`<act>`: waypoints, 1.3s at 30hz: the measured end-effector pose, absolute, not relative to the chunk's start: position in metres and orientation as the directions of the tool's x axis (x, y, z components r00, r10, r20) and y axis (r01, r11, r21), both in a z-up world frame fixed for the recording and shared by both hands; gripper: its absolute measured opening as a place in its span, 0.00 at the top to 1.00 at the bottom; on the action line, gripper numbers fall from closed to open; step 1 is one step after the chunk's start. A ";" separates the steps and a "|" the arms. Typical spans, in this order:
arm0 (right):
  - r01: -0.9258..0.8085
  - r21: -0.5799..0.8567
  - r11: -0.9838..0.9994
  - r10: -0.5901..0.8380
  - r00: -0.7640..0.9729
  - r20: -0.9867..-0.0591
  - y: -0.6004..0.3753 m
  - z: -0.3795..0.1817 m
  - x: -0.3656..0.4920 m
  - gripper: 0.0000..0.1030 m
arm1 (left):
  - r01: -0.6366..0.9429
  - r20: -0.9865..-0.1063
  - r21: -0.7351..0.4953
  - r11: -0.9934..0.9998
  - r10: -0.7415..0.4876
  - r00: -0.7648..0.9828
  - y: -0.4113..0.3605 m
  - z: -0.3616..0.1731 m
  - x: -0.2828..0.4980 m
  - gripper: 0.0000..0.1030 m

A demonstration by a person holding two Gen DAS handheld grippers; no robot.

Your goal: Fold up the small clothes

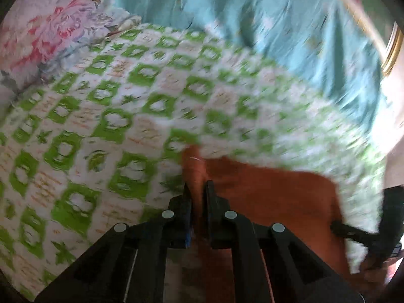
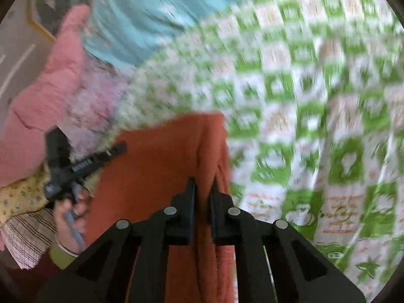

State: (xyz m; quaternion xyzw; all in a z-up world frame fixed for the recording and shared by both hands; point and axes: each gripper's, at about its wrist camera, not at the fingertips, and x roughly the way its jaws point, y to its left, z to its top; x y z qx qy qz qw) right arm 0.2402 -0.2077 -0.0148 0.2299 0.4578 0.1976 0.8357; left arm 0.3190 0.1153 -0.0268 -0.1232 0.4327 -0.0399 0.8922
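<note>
A person is working over a bed covered with a green-and-white patterned sheet (image 1: 106, 116), holding a black two-finger gripper in each hand. A small rust-orange garment (image 2: 161, 156) is hanging between the two grippers, near the bed's near edge. The left gripper (image 1: 198, 189) is pinching a bunched fold of the orange cloth, its jaws nearly together with the fabric clamped between them. The right gripper (image 2: 203, 184) is likewise clamped on a ridge of the same garment, jaws close together on the cloth. From the right side, a hand (image 2: 69, 209) is showing around the left gripper's handle. Beyond the sheet's far edge, a crumpled turquoise cloth (image 1: 252, 12) is lying. A pink cloth (image 2: 50, 88) is piled beside it at the bed's corner. Both views are blurring.
</note>
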 end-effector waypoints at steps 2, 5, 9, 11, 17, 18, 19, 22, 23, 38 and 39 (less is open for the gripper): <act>-0.101 0.580 0.808 0.547 0.496 -0.674 -0.208 -0.026 0.242 0.90 | -0.051 -0.788 -0.231 0.972 -0.156 0.596 0.117 -0.033 0.318 0.81; -0.075 0.607 0.791 0.553 0.511 -0.658 -0.213 -0.015 0.233 0.87 | -0.051 -0.785 -0.232 0.971 -0.156 0.599 0.123 -0.017 0.301 0.77; -0.086 0.558 0.825 0.509 0.540 -0.670 -0.218 0.005 0.208 0.86 | 0.003 -0.756 -0.249 0.969 -0.196 0.624 0.127 0.010 0.249 0.60; -0.094 0.561 0.822 0.514 0.546 -0.662 -0.220 0.011 0.192 0.86 | 0.028 -0.738 -0.273 0.962 -0.228 0.635 0.124 0.018 0.217 0.56; -0.084 0.581 0.809 0.528 0.539 -0.656 -0.222 0.006 0.130 0.73 | 0.114 -0.730 -0.313 0.943 -0.316 0.606 0.103 0.019 0.109 0.56; -0.078 0.589 0.804 0.531 0.542 -0.652 -0.223 0.004 0.119 0.72 | 0.122 -0.738 -0.326 0.937 -0.333 0.586 0.100 0.015 0.093 0.56; -0.070 0.595 0.801 0.529 0.550 -0.647 -0.224 0.001 0.108 0.71 | 0.126 -0.744 -0.330 0.936 -0.339 0.575 0.098 0.011 0.082 0.56; -0.050 0.621 0.782 0.540 0.552 -0.636 -0.224 -0.004 0.091 0.71 | 0.156 -0.761 -0.325 0.933 -0.356 0.542 0.086 -0.001 0.054 0.56; -0.046 0.626 0.779 0.542 0.551 -0.635 -0.224 -0.006 0.086 0.71 | 0.162 -0.766 -0.309 0.937 -0.346 0.541 0.081 -0.004 0.047 0.56; -0.043 0.631 0.774 0.553 0.531 -0.642 -0.212 -0.017 0.081 0.71 | 0.137 -0.796 -0.117 0.984 -0.175 0.579 0.040 -0.036 0.065 0.54; -0.042 0.636 0.771 0.556 0.532 -0.639 -0.212 -0.017 0.080 0.71 | 0.127 -0.799 -0.119 0.985 -0.171 0.577 0.039 -0.036 0.066 0.54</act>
